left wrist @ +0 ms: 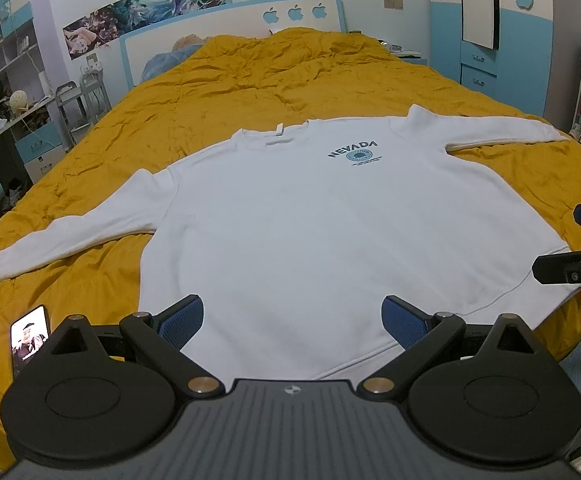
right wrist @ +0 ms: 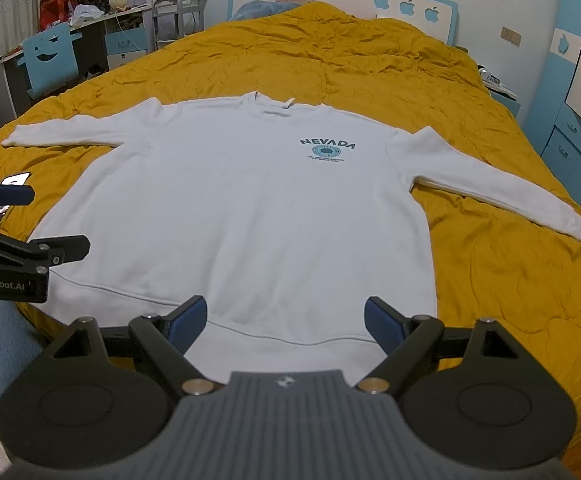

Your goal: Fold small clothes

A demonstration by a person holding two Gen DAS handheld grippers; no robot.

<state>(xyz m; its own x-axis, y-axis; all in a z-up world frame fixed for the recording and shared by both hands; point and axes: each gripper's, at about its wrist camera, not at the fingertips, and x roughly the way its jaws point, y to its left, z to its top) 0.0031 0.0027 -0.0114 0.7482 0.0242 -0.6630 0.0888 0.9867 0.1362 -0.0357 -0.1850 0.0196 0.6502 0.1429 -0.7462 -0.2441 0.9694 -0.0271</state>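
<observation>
**White sweatshirt laid flat, both grippers poised at its hem**

Nearest of all, the left gripper [left wrist: 292, 322] hangs over the bottom edge of the sweatshirt, its two blue-padded fingers [left wrist: 184, 318] spread wide with nothing between them. Beside it, the right gripper [right wrist: 286, 322] is in the same posture: jaws apart, blue pads empty, hovering just at the ribbed hem [right wrist: 290, 338]. Whether either gripper touches the cloth I cannot tell.

From the left wrist view, the right gripper's fingers poke in at 3 o'clock; from the right wrist view, the left gripper shows at 9 o'clock, with "GenRobot.AI" printed on its body.

Ahead, at 12 o'clock from both grippers, the white sweatshirt [left wrist: 310, 220] lies face up and flat on the mustard-yellow quilt [left wrist: 290, 76] of the bed. Its collar points away towards the headboard [left wrist: 230, 20], a small label showing inside the neck. Both sleeves are stretched outward, one toward 9 o'clock and the other toward 3 o'clock. A dark "NEVADA" print [right wrist: 327, 148] with a round teal emblem sits on the chest, at about 1 o'clock of the garment's middle.

A phone [left wrist: 29, 338] with a lit screen lies on the quilt at 8 o'clock in the left wrist view, just beside the left gripper. Beyond the bed stand a blue wardrobe [left wrist: 478, 60] at 1 o'clock and a cluttered desk [right wrist: 90, 28] at 10 o'clock.
</observation>
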